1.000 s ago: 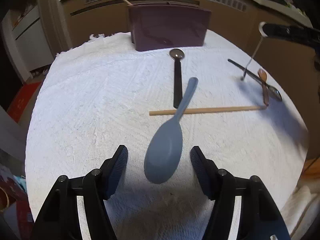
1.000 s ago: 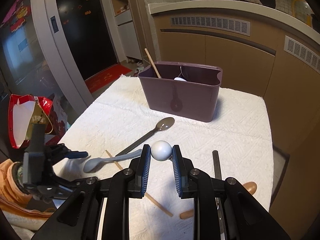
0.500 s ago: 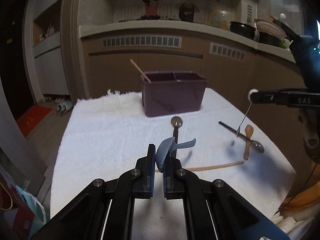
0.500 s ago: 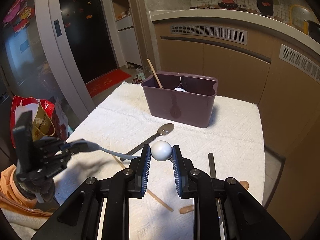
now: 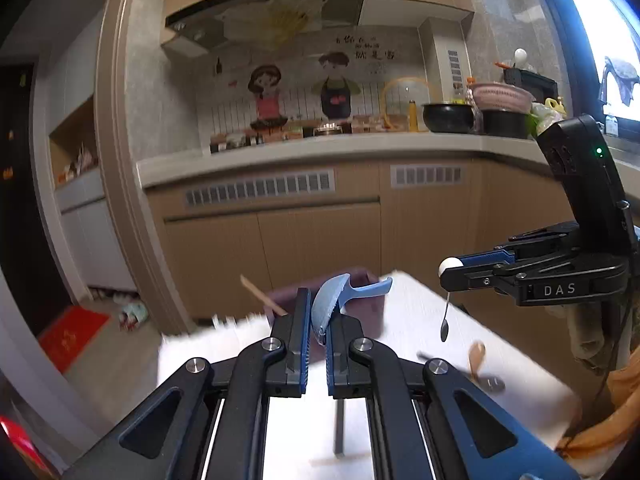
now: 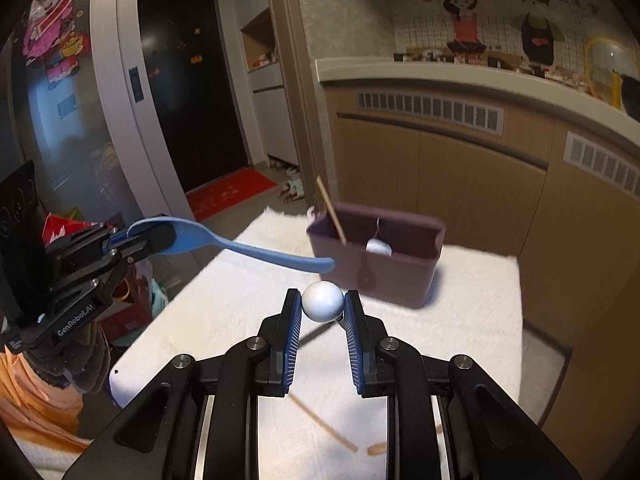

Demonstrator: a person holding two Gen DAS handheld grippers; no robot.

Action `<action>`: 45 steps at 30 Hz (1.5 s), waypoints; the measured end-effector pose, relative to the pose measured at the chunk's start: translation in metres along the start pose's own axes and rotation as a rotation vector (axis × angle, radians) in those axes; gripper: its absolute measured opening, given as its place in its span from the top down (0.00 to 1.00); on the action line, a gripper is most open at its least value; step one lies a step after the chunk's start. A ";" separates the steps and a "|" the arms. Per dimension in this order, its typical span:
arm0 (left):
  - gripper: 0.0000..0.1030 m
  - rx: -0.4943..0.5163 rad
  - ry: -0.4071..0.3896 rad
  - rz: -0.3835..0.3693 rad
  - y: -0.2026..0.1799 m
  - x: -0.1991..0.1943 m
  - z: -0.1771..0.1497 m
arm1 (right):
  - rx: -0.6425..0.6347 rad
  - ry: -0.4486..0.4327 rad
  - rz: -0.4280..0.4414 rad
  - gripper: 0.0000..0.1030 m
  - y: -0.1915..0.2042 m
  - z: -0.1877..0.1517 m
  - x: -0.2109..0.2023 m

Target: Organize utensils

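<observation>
My left gripper (image 5: 318, 310) is shut on the bowl of a blue plastic spoon (image 5: 334, 302), held in the air with its handle pointing toward the purple bin (image 5: 286, 296). In the right wrist view this left gripper (image 6: 150, 236) and its blue spoon (image 6: 256, 248) hang at the left, level with the bin (image 6: 400, 280). My right gripper (image 6: 322, 305) is shut on the white ball end (image 6: 322, 302) of a thin metal utensil. In the left wrist view the right gripper (image 5: 454, 270) stands at the right, and the utensil's stem (image 5: 445, 320) dangles below it.
The bin holds a wooden chopstick (image 6: 331, 212) and another white-balled utensil (image 6: 376, 246). On the white towel (image 6: 472, 320) lie a chopstick (image 6: 320, 424), a wooden spoon (image 5: 476, 356), a dark metal spoon (image 5: 494, 384) and a black handle (image 5: 339, 428). Cabinets (image 6: 460, 176) stand behind.
The left gripper shut on the blue spoon's bowl, lifted it off the towel and tilted up toward level. The right gripper rose too, still gripping the white ball.
</observation>
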State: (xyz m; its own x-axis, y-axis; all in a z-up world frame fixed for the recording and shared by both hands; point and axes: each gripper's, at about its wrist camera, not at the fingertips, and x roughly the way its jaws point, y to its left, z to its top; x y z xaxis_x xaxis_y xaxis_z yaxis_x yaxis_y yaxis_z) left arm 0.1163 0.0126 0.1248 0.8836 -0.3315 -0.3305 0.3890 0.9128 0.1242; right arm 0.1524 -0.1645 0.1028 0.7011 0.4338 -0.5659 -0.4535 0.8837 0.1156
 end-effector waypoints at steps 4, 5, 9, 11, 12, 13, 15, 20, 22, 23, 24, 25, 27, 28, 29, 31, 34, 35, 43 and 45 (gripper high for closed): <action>0.96 0.074 0.023 0.059 0.004 0.029 0.039 | 0.026 -0.057 0.002 0.78 -0.018 0.051 0.003; 0.95 0.093 0.053 0.066 0.006 0.040 0.045 | 0.038 -0.058 0.005 0.78 -0.023 0.060 0.008; 0.95 0.170 0.216 0.080 0.013 0.097 0.064 | 0.115 -0.028 0.013 0.78 -0.054 0.092 0.044; 0.95 0.201 0.284 0.095 0.017 0.124 0.068 | 0.153 -0.011 0.019 0.78 -0.069 0.101 0.063; 0.95 0.209 0.316 0.100 0.019 0.138 0.070 | 0.168 -0.002 0.024 0.78 -0.076 0.103 0.073; 0.94 0.213 0.345 0.101 0.020 0.151 0.069 | 0.180 0.006 0.028 0.78 -0.082 0.104 0.083; 0.94 0.203 0.400 0.085 0.026 0.177 0.067 | 0.202 0.028 0.037 0.78 -0.092 0.105 0.103; 0.94 0.127 0.447 0.031 0.034 0.224 0.046 | 0.239 0.094 0.058 0.78 -0.111 0.100 0.148; 0.94 0.101 0.451 -0.001 0.035 0.238 0.037 | 0.247 0.125 0.061 0.78 -0.116 0.093 0.164; 0.94 0.082 0.455 -0.021 0.036 0.246 0.032 | 0.249 0.135 0.060 0.78 -0.117 0.088 0.171; 0.94 0.065 0.458 -0.035 0.039 0.253 0.027 | 0.249 0.145 0.055 0.78 -0.119 0.085 0.177; 0.94 0.049 0.459 -0.045 0.040 0.257 0.021 | 0.249 0.152 0.051 0.78 -0.120 0.081 0.181; 0.94 0.008 0.460 -0.072 0.044 0.268 0.009 | 0.249 0.166 0.042 0.78 -0.122 0.071 0.190; 0.93 -0.006 0.460 -0.076 0.046 0.271 0.003 | 0.248 0.172 0.034 0.78 -0.123 0.068 0.193; 0.90 -0.021 0.464 -0.081 0.047 0.275 -0.002 | 0.245 0.175 0.025 0.78 -0.124 0.064 0.197; 0.75 -0.053 0.471 -0.096 0.050 0.281 -0.011 | 0.237 0.171 0.008 0.77 -0.123 0.058 0.201; 0.58 -0.122 0.445 -0.109 0.060 0.278 -0.016 | 0.228 0.158 -0.005 0.64 -0.122 0.053 0.199; 0.58 -0.138 0.432 -0.114 0.062 0.274 -0.015 | 0.220 0.146 -0.018 0.61 -0.122 0.052 0.195; 0.37 -0.192 0.297 -0.104 0.059 0.195 -0.017 | 0.140 0.065 -0.132 0.56 -0.108 0.036 0.139; 0.31 -0.181 0.302 -0.117 0.049 0.180 -0.029 | 0.109 0.070 -0.160 0.56 -0.104 0.023 0.129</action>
State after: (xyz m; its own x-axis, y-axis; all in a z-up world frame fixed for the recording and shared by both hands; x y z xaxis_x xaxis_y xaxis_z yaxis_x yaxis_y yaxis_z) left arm 0.2872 0.0046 0.0438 0.7089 -0.3754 -0.5971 0.4066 0.9093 -0.0888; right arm 0.3023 -0.1961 0.0370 0.7176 0.2760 -0.6394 -0.2739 0.9560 0.1053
